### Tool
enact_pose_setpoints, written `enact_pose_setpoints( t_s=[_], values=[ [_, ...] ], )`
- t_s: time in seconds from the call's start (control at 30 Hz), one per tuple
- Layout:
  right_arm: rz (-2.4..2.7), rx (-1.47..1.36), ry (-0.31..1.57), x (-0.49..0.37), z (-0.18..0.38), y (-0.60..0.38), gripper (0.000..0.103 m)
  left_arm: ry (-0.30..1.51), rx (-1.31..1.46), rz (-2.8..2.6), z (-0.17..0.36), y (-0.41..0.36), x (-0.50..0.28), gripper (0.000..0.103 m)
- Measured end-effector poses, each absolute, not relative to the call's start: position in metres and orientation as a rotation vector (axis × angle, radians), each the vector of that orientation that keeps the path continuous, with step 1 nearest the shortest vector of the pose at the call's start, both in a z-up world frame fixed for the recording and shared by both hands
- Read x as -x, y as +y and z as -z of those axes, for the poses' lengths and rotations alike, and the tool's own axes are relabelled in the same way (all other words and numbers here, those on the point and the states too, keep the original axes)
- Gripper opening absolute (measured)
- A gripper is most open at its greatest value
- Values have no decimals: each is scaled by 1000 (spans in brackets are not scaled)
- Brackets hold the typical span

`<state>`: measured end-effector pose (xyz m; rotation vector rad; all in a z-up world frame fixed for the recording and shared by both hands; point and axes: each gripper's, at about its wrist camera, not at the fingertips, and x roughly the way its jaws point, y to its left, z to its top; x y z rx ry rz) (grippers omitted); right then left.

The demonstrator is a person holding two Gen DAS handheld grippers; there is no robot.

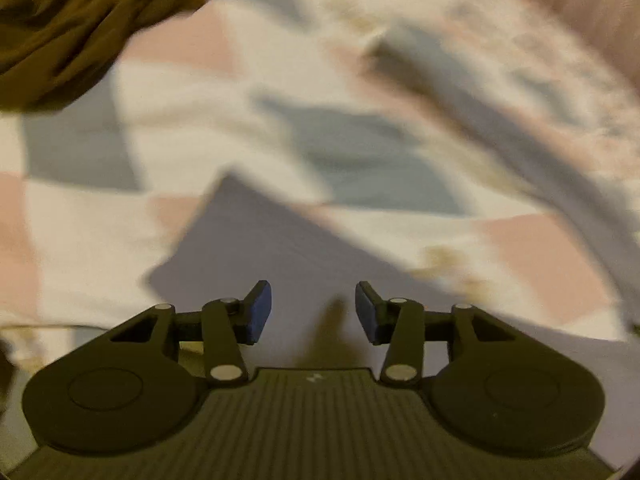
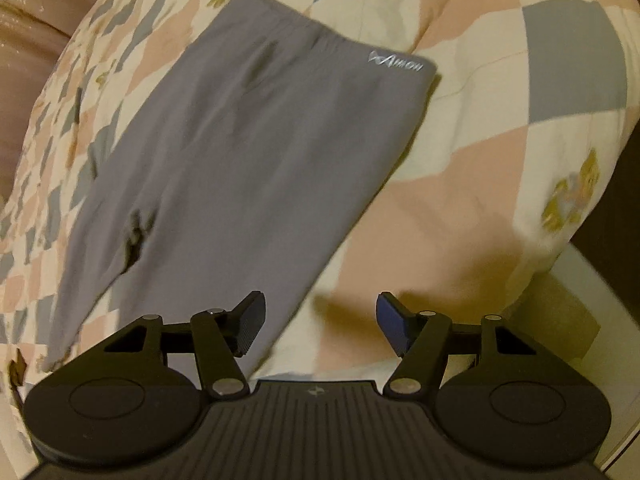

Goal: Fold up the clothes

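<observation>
Left of the grey pants (image 2: 240, 152), a brown garment (image 1: 80, 28) is lying bunched on the checked quilt (image 2: 500, 120). The pants are lying flat on that quilt, waistband away, while the left tool (image 1: 313, 312) and right tool (image 2: 320, 322) are hovering at their near end, jaws apart and empty. The fold is judged not yet begun; next, each tool is needing to close on a near edge of the pants.

The trousers (image 2: 240, 160) lie flat on the quilt (image 2: 500, 120), running from the near left to the far right in the right wrist view, their waistband at the far end and a printed logo (image 2: 395, 61) at its right corner. The right gripper (image 2: 321, 324) hangs over the quilt just right of the trousers' near end, with its jaws apart. In the blurred left wrist view a crumpled garment (image 1: 80, 40) lies on the quilt at the far left, well apart from the left gripper (image 1: 313, 312), whose jaws stand apart over a corner of the trousers (image 1: 260, 248).
</observation>
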<state>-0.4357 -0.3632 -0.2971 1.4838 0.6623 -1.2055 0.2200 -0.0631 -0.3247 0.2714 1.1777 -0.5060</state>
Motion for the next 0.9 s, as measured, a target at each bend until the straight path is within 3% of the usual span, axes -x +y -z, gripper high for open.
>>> enact_pose_setpoints(
  t_s=[0.13,0.23,0.33,0.47,0.53,0.63,0.9],
  values=[
    [1184,-1464,613,419,279,-372,65,1181,-196,357,314,-37,-247,34],
    [1093,-1265,713,373,267,-388,65,1106,-191,377,286,-34,-251,34],
    [937,-991,861,304,267,-397,65,957,-397,524,258,-65,-231,34],
    [658,-590,1027,186,277,-387,53,701,-736,754,238,-111,-191,40],
    [555,-451,1027,139,278,-375,50,608,-878,858,241,-132,-182,42],
    [439,-317,1014,79,280,-359,36,514,-1008,953,250,-161,-191,41],
    [433,-80,1035,-44,320,-324,35,237,-1362,1174,323,-231,-261,41]
  ],
)
